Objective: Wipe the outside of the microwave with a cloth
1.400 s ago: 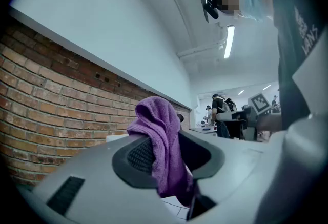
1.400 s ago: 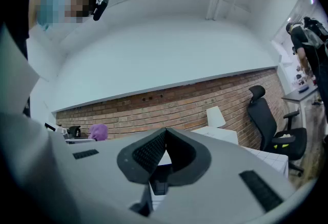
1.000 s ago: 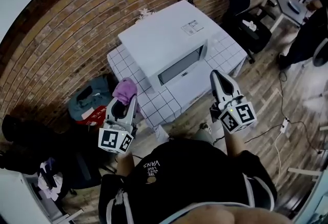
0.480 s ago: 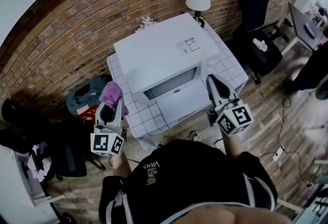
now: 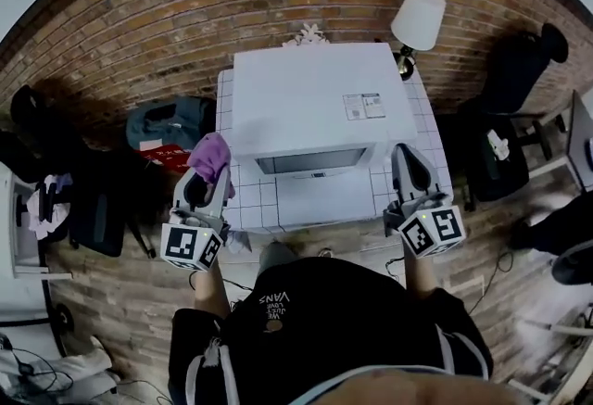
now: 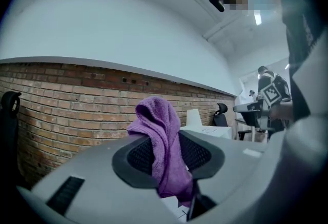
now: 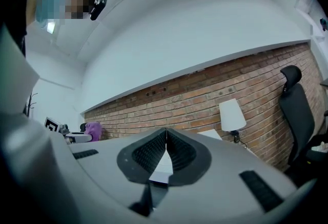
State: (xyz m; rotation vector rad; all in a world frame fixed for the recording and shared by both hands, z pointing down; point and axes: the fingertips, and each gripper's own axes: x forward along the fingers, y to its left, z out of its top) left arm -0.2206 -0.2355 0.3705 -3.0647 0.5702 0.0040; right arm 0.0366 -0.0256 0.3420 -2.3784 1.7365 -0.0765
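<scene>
The microwave (image 5: 315,107) had swung square into the middle of the frame, both claws flanking its front. The left claw (image 5: 208,183), at lower left, pinched the purple cloth (image 5: 211,156), just short of the microwave. The right claw (image 5: 408,162), at lower right, was closed on nothing near the tiled table's (image 5: 248,213) corner.

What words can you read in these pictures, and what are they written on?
"VANS": on the person's black top, printed in white and seen upside down in the head view. The smaller words beside it are too small to read.
Rectangular white sticker on top of the boxy white microwave: it has print, but it is too small to read.
</scene>
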